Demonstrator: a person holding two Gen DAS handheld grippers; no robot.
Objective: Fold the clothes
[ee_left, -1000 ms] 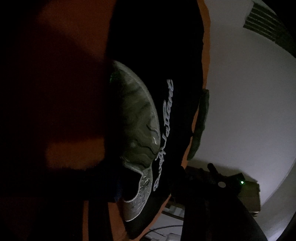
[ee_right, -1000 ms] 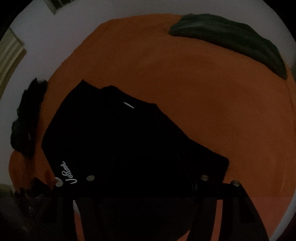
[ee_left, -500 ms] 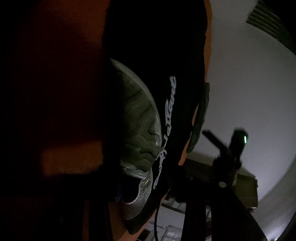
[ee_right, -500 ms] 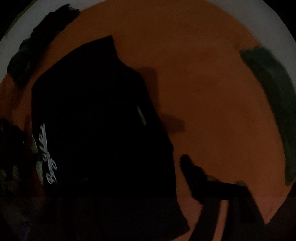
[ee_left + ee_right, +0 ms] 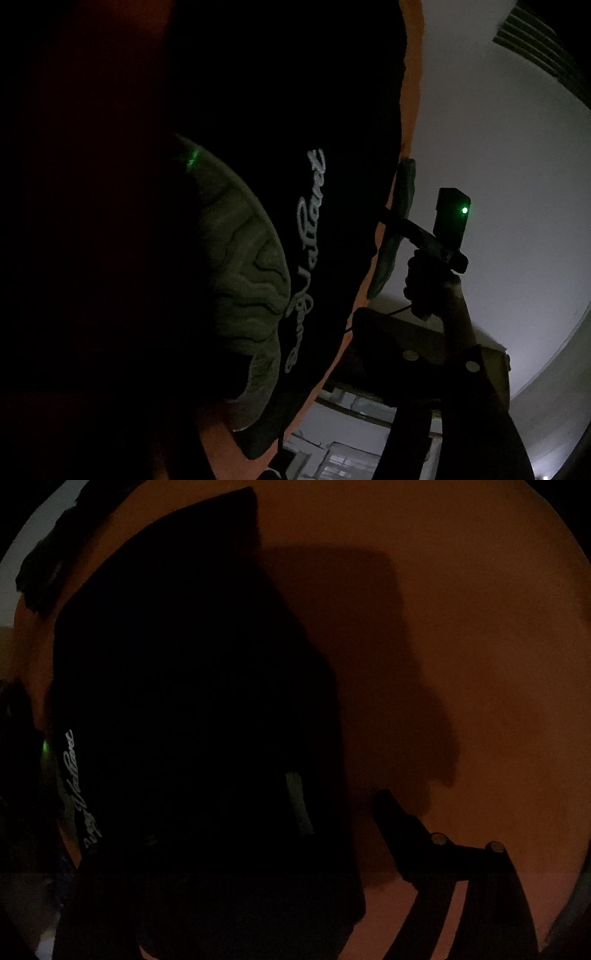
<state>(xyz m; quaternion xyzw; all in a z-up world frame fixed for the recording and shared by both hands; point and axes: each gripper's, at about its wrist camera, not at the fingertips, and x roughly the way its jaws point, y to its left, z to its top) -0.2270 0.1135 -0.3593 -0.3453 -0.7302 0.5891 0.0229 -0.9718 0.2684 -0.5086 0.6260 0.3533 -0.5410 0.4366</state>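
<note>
— What surrounds the scene?
— A dim room. A pale, plain wall fills the right of the left wrist view, with a slatted vent near its upper corner.

— And underfoot?
— An orange surface spreads across the right wrist view, shadowed at centre. A pale strip of floor or wall shows beyond its left edge.

— Any furniture?
— A low, light-framed piece stands against the wall in the left wrist view, too dark to identify.
</note>
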